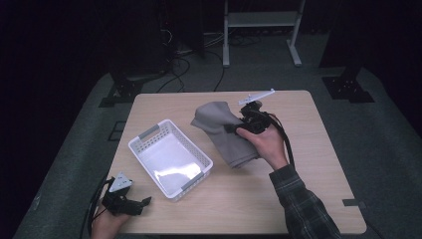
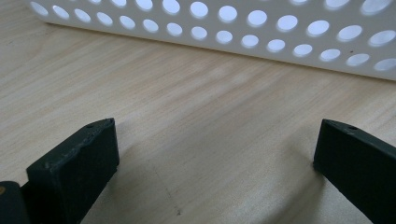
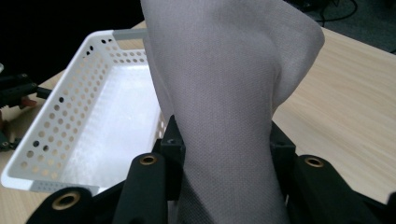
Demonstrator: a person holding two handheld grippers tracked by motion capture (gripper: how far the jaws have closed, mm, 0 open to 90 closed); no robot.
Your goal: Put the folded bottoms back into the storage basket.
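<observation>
Nearest the person, at the near left corner of the table [image 1: 249,209], the left gripper [image 1: 130,203] rests low in the left hand [image 1: 105,225], its grey three-cornered plate on top and its cable trailing off the table edge; in the left gripper view its two black jaws stand spread wide apart over bare wood, holding nothing, and the perforated white wall of the basket [image 2: 261,32] runs across just ahead of them. Farther in, the white basket [image 1: 149,140] sits left of the table's middle, turned at an angle, with grey handles at its two short ends and nothing inside it. To its right, the right hand [image 1: 266,144], coming out of a plaid sleeve [image 1: 303,204], holds the right gripper [image 1: 238,127], which points toward the basket and is pinched on the grey cloth [image 1: 221,129]. In the right gripper view the jaws press in from both sides on the cloth [image 3: 229,102], which rises between them in a tall fold and hides part of the basket [image 3: 60,116] beyond. From the high view the cloth is bunched up at the gripper, with its lower part still draped on the wood beside the basket's right side. Beyond the table lie a grey floor, some cables and a white metal stand [image 1: 261,20]
</observation>
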